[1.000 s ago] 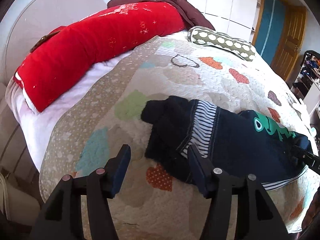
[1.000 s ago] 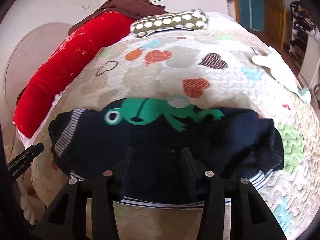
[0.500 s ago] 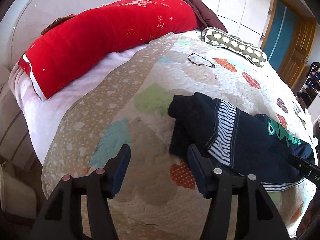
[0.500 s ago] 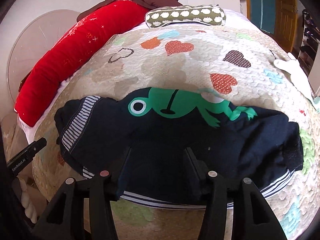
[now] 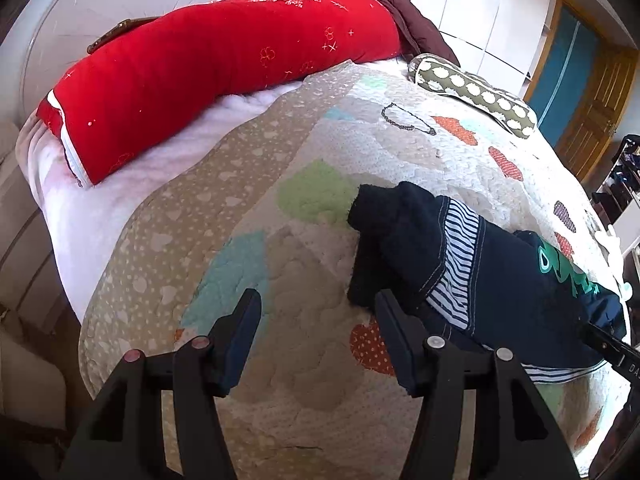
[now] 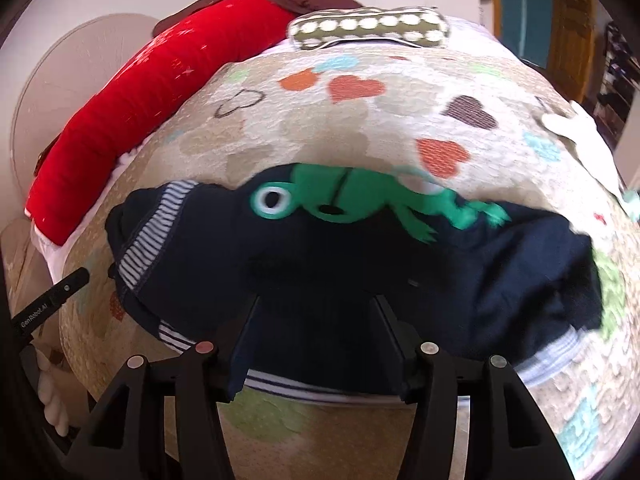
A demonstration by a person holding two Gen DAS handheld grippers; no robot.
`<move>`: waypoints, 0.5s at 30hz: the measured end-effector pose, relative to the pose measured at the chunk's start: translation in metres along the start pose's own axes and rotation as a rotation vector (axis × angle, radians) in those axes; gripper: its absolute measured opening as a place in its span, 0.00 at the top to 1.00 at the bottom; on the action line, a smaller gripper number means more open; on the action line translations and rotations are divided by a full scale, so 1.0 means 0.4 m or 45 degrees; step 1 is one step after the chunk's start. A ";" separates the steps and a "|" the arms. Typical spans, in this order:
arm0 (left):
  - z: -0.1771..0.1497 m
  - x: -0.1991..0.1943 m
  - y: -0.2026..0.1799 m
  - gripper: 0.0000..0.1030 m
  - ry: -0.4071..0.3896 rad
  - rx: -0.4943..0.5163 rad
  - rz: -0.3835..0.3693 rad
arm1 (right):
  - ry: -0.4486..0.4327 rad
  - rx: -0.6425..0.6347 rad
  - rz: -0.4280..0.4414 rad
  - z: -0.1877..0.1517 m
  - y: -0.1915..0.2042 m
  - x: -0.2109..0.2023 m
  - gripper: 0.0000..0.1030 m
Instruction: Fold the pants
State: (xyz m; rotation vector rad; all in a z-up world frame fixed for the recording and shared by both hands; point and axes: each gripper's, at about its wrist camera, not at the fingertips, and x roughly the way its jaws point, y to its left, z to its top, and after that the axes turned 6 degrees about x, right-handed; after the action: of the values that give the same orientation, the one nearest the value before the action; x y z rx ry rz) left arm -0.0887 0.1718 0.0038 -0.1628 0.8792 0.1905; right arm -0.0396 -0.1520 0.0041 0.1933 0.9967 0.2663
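Quilted bed (image 5: 280, 380): right tool (image 6: 316, 304) just spread wider over pants (image 6: 360, 264); left tool (image 5: 316, 300) stays apart.

The quilt (image 5: 256, 184) lies bare on the near side by the left gripper (image 5: 318, 312), whose spread fingers have only quilt between them, so a hand could pass freely there. The pants (image 6: 360, 272) fill the middle of the bed. The right gripper (image 6: 316, 320) sits over their near edge, jaws just opened, cloth between them. Beyond the pants the quilt is clear up to the dotted cushion (image 6: 370, 32). The red pillow (image 5: 224, 68) and a brown garment (image 5: 404, 16) block the head end. A white toy (image 6: 580, 140) lies near the far right edge.
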 end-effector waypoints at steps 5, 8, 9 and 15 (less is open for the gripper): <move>0.003 -0.001 -0.049 0.43 0.026 0.058 -0.060 | -0.044 0.157 -0.019 -0.039 -0.120 -0.051 0.41; 0.020 -0.005 -0.114 0.43 0.035 0.134 -0.133 | -0.097 0.276 -0.032 -0.063 -0.213 -0.092 0.41; 0.026 -0.006 -0.133 0.43 0.038 0.154 -0.154 | -0.116 0.312 -0.034 -0.070 -0.240 -0.106 0.41; 0.098 0.000 -0.390 0.34 0.079 0.385 -0.434 | -0.262 0.499 -0.072 -0.121 -0.381 -0.172 0.33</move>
State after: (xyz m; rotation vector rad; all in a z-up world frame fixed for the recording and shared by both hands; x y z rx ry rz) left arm -0.0231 0.0291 0.0382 -0.0346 0.9175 -0.2661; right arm -0.0958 -0.3161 -0.0093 0.5374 0.8405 -0.0045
